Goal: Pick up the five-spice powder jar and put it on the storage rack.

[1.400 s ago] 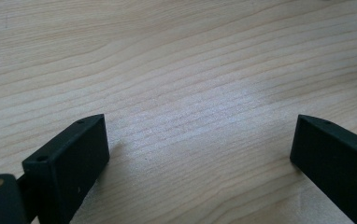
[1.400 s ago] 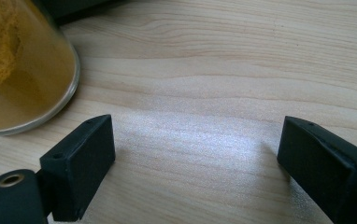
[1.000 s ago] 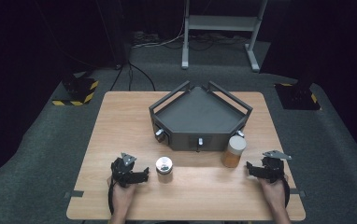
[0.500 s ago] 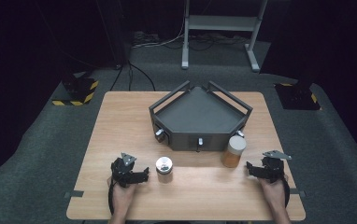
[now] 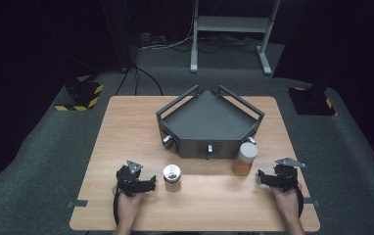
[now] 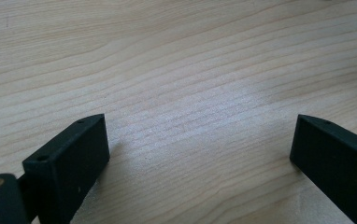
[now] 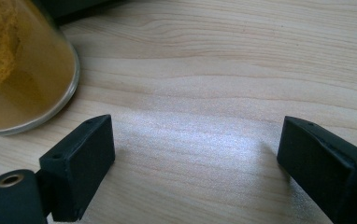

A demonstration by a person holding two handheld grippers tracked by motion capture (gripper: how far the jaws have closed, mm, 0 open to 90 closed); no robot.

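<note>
On the wooden table (image 5: 126, 127) my left gripper (image 5: 148, 183) rests low at the front left, open, its jaws wide apart over bare wood (image 6: 200, 135). Just to its right stands a small jar with a shiny metal lid (image 5: 172, 175). My right gripper (image 5: 265, 176) lies at the front right, also open, nothing between its jaws (image 7: 195, 140). A taller jar of orange-brown powder (image 5: 244, 158) stands left of it, and its glass base (image 7: 22, 74) shows close at the upper left in the right gripper view.
A dark grey angular tray with raised rails (image 5: 209, 120) sits at the table's middle rear, knobs on its front wall. A grey carpet surrounds the table, with a metal stand (image 5: 229, 29) and cables behind.
</note>
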